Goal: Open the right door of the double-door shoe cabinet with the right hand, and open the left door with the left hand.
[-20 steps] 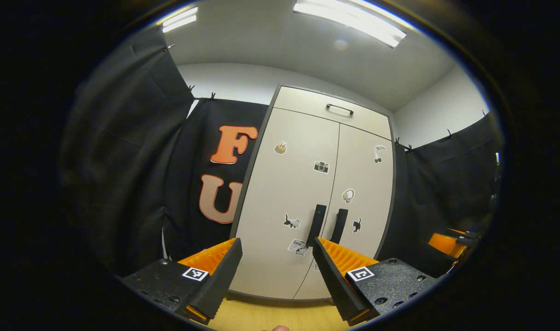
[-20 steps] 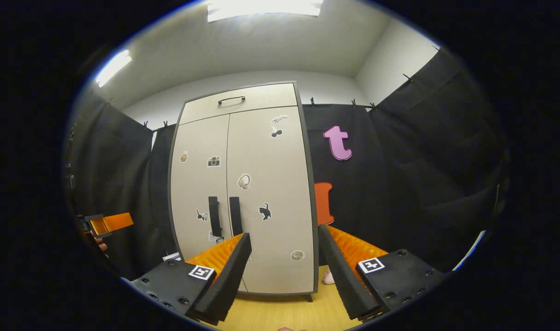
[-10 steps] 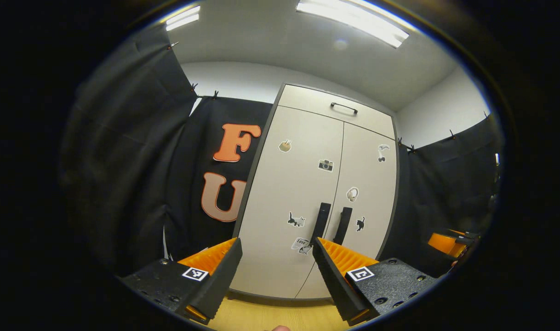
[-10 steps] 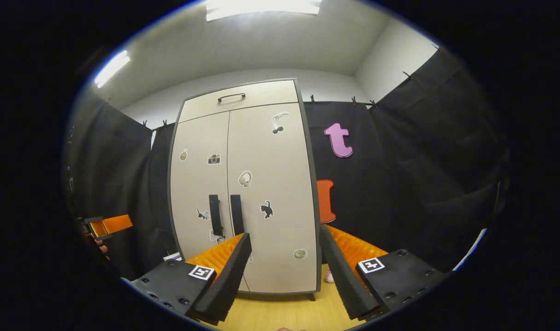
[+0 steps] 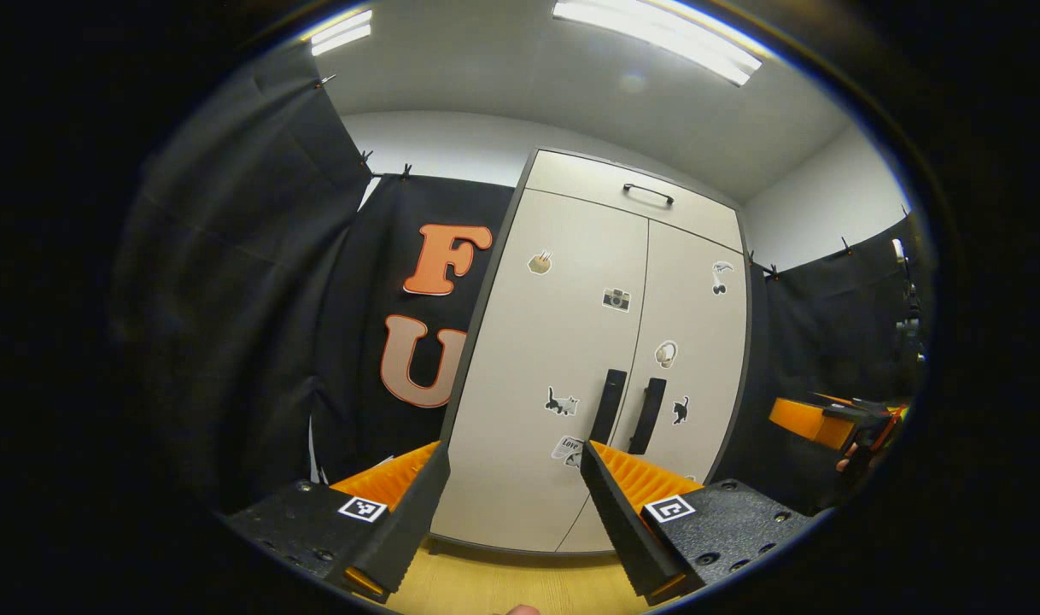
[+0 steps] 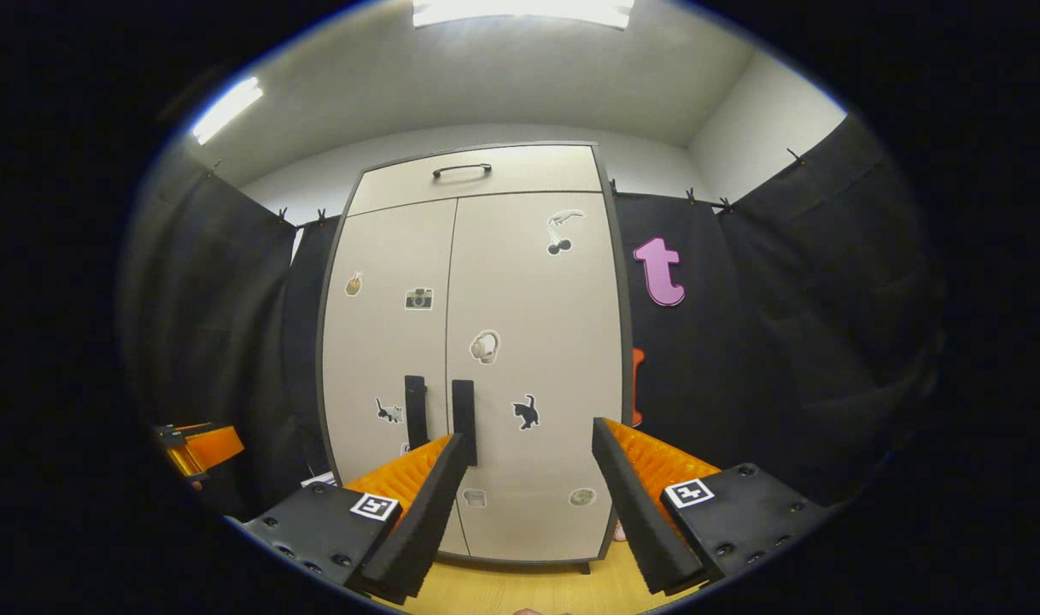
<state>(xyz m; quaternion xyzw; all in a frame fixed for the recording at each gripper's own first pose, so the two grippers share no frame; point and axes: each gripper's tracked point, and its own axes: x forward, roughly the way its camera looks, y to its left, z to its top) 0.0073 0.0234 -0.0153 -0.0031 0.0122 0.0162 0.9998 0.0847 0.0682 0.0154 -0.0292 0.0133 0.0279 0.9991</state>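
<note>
A tall beige shoe cabinet (image 5: 571, 359) (image 6: 486, 282) with a dark frame stands ahead, both doors shut. Two dark vertical handles sit side by side at the middle seam: the left door's handle (image 5: 608, 405) (image 6: 415, 411) and the right door's handle (image 5: 647, 415) (image 6: 464, 417). My left gripper (image 5: 511, 478) is open, a short way in front of the left door. My right gripper (image 6: 530, 465) is open in front of the right door, its left finger just below the right handle. The right gripper (image 5: 827, 423) appears at the left gripper view's right edge, and the left gripper (image 6: 197, 446) at the right gripper view's left edge.
A top drawer with a curved handle (image 5: 648, 194) (image 6: 462, 170) sits above the doors. Stickers dot both doors. Black cloth walls (image 5: 255, 290) (image 6: 785, 325) flank the cabinet closely. Light wooden floor (image 6: 528, 589) runs under the grippers.
Both grippers have drifted a little closer to the cabinet; the right gripper view has swung so the doors sit more central. Both grippers stay open, doors stay shut.
</note>
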